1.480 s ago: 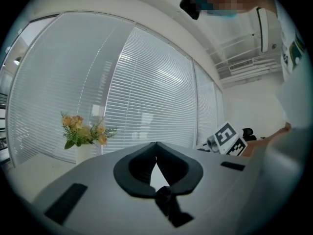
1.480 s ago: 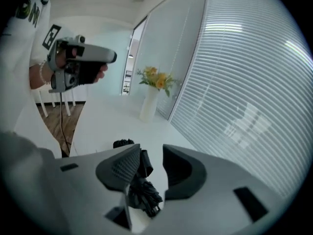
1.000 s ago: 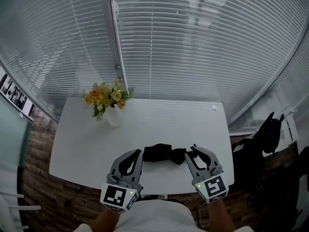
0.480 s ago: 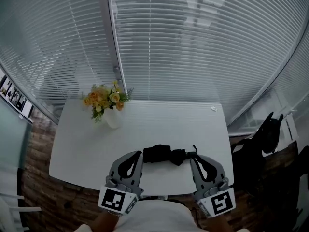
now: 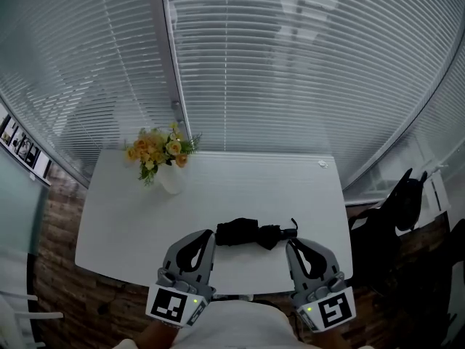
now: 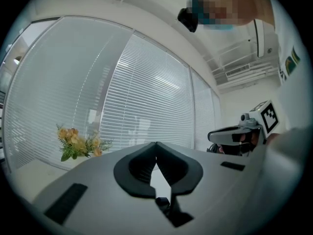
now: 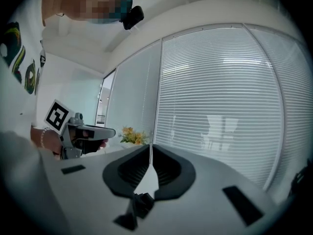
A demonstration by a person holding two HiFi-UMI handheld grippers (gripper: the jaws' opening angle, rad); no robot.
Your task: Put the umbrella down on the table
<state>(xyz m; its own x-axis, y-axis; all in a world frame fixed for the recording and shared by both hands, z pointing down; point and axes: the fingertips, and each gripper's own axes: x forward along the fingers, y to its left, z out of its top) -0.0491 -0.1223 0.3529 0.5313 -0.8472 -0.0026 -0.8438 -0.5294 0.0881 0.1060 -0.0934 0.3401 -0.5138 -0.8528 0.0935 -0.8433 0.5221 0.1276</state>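
A folded black umbrella (image 5: 253,233) lies flat on the white table (image 5: 240,180) near its front edge, handle end toward the right. My left gripper (image 5: 211,231) hovers just left of the umbrella, jaws together and empty; its own view shows the tips (image 6: 156,143) meeting with nothing between. My right gripper (image 5: 288,243) hangs just short of the umbrella's right end, apart from it, shut and empty; in its own view the tips (image 7: 149,146) touch. Both point level toward the blinds.
A white vase of yellow flowers (image 5: 158,155) stands at the table's back left. Closed window blinds (image 5: 290,71) run behind the table. A small white knob (image 5: 322,163) sits at the back right corner. A dark object (image 5: 399,202) stands on the floor to the right.
My right gripper let go of the umbrella's right end, drew back toward me and shut empty. The umbrella stays flat on the table. The left gripper has barely moved.
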